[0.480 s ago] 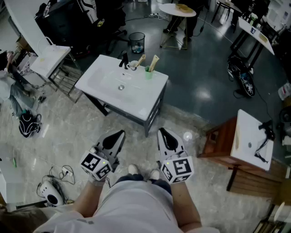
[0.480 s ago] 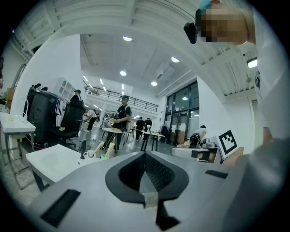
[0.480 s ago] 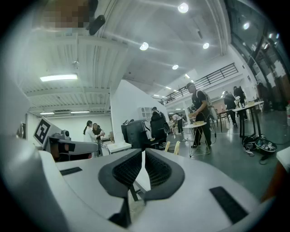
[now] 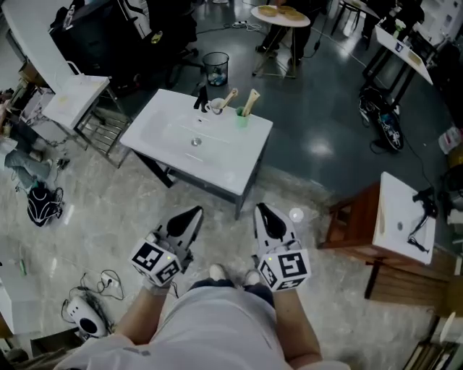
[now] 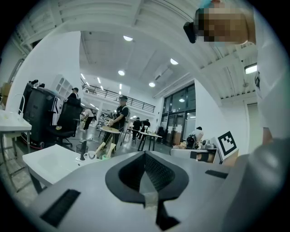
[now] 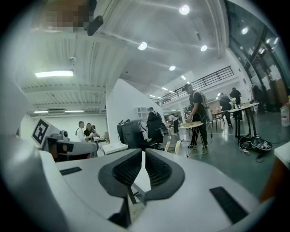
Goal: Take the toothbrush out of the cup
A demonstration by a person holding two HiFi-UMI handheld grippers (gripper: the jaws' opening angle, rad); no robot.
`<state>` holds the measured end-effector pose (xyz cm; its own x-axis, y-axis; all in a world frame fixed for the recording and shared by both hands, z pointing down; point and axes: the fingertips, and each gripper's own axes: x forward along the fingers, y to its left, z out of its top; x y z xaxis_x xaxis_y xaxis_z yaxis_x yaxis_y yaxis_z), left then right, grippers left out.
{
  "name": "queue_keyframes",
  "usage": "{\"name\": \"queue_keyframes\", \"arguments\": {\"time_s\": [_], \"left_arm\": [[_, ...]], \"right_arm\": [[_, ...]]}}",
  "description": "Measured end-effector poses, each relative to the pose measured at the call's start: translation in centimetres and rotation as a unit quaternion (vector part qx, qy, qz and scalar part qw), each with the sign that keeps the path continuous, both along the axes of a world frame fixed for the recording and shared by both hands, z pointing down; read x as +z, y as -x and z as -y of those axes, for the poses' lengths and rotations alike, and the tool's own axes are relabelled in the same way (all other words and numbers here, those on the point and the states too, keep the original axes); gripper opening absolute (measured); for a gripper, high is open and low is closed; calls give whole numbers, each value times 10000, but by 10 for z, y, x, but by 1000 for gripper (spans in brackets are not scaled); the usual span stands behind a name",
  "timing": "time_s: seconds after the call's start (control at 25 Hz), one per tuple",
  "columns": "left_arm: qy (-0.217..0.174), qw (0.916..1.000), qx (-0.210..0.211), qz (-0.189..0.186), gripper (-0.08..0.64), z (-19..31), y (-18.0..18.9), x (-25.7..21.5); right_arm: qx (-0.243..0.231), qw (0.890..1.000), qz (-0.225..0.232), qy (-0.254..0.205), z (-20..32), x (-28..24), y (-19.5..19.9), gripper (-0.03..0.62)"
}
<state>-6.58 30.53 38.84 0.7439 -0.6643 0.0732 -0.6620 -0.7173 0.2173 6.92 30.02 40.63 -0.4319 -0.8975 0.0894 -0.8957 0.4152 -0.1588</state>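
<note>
A white sink [image 4: 189, 155] on a dark stand is on the floor ahead of me. On its far edge a green cup [image 4: 241, 119] holds a wooden toothbrush [image 4: 251, 101]. Beside it are a white mug [image 4: 215, 108] with a second brush [image 4: 228, 97] and a black tap [image 4: 200, 97]. My left gripper [image 4: 194, 214] and right gripper [image 4: 260, 209] are both shut and empty, held level at waist height, well short of the sink. In the left gripper view the green cup [image 5: 105, 157] and toothbrush [image 5: 110, 149] look small and far off beyond the left gripper [image 5: 145, 154]. The right gripper [image 6: 143, 154] points past them.
A waste bin [image 4: 215, 68] and a round table [image 4: 281, 14] are behind the sink. At the right a wooden stand carries another white basin [image 4: 401, 220]. A white side table [image 4: 75, 97], a black bag [image 4: 42, 204] and cables [image 4: 101, 280] are at the left. Several people are in the hall.
The head view has shifted slightly, so the sink sits a little further right in frame. Both grippers keep the same shut pose in front of the body.
</note>
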Motion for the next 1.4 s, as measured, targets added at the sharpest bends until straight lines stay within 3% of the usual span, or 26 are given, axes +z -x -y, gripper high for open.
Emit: {"name": "queue_keyframes", "arguments": {"time_s": [0.12,0.32,0.64,1.4], "left_arm": [[-12,10000,89,-41,17,9,18,1],[-10,9998,168,-41,17,27,37,10],[21,9999,158,28,17,63,32,24],[279,9971,-627,321,17,286,-44,39]], "right_arm": [[157,9996,227,-48,7,-2,11,36],[445,9989,142,-39,16,6,15,36],[721,9968,337,-40,55,19,-14,37],[-17,9971,551,527,311,59,-89,37]]}}
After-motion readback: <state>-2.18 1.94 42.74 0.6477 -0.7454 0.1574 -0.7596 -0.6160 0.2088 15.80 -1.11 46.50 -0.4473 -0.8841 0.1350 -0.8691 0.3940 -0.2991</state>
